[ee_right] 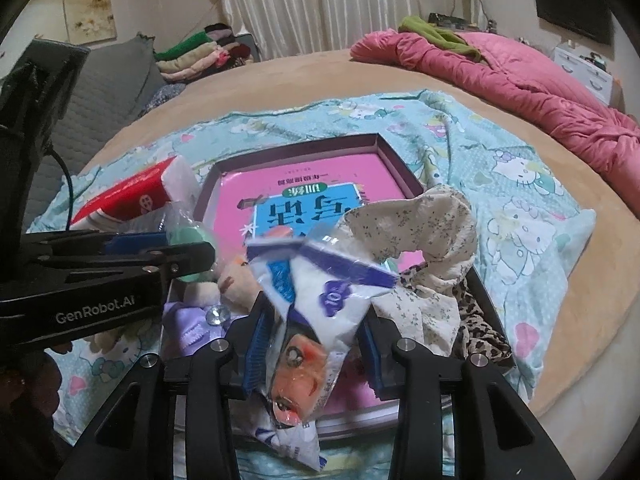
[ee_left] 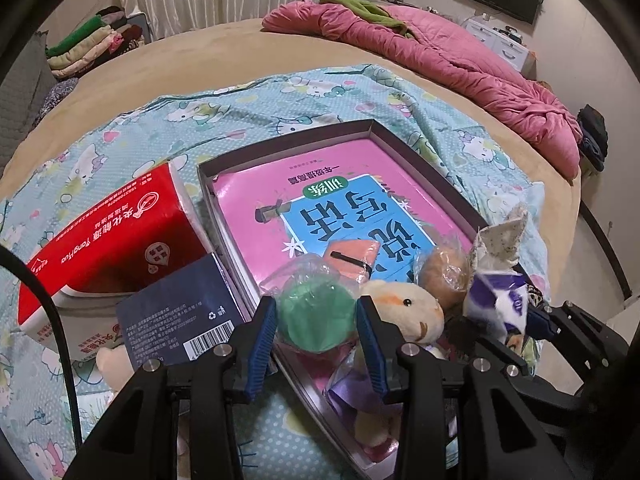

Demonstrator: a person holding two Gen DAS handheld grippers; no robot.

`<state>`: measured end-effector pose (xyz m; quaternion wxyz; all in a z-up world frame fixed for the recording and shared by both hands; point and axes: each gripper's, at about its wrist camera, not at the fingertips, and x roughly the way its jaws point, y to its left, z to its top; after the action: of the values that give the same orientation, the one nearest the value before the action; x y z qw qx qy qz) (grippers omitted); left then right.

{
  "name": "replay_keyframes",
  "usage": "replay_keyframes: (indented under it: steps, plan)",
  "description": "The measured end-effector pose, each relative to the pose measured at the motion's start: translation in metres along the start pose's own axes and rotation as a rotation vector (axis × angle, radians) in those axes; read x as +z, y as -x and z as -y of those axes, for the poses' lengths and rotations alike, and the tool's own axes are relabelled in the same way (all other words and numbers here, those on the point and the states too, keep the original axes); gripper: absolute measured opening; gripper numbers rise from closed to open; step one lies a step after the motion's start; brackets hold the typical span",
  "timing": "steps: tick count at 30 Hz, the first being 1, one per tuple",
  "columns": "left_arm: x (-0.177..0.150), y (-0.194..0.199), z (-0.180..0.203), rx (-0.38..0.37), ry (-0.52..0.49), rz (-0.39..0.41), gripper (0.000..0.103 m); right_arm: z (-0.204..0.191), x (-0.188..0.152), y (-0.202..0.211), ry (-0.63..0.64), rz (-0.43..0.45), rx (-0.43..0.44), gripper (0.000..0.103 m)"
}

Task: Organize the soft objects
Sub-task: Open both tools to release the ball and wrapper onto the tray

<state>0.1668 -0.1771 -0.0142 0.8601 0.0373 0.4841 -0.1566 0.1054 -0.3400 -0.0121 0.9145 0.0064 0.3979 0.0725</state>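
Observation:
A shallow box (ee_left: 416, 152) with a pink book (ee_left: 280, 200) in it lies on the bed; it also shows in the right wrist view (ee_right: 400, 168). My left gripper (ee_left: 316, 316) is shut on a green round soft thing in clear wrap (ee_left: 316, 316), held over the box's near corner. Next to it lie a plush chick (ee_left: 404, 308), a wrapped bun (ee_left: 444, 272) and a purple cloth (ee_left: 352, 392). My right gripper (ee_right: 310, 344) is shut on a white and purple plastic packet (ee_right: 316, 304). A floral scrunchie (ee_right: 432, 232) and a leopard one (ee_right: 480, 328) lie in the box.
A red tissue pack (ee_left: 116, 236) and a dark blue carton (ee_left: 180, 316) sit left of the box on the Hello Kitty sheet (ee_left: 200, 120). A pink quilt (ee_left: 460, 64) lies at the far right. Folded clothes (ee_left: 88, 48) are stacked at the back left.

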Motion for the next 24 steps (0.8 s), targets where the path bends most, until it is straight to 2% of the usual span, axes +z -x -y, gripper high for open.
replay_keyframes:
  steps: [5,11,24]
  plan:
    - [0.000,0.000,0.000,0.000,-0.002,-0.001,0.042,-0.002,0.001,0.003,0.010,0.011,0.006,0.049]
    - [-0.001,0.000,0.001,0.001,-0.008,-0.007,0.043,-0.002,0.001,0.005,0.010,0.027,0.005,0.051]
    - [-0.002,0.001,0.005,-0.025,-0.019,-0.016,0.054,0.004,0.003,0.016,-0.008,0.070,-0.006,0.062]
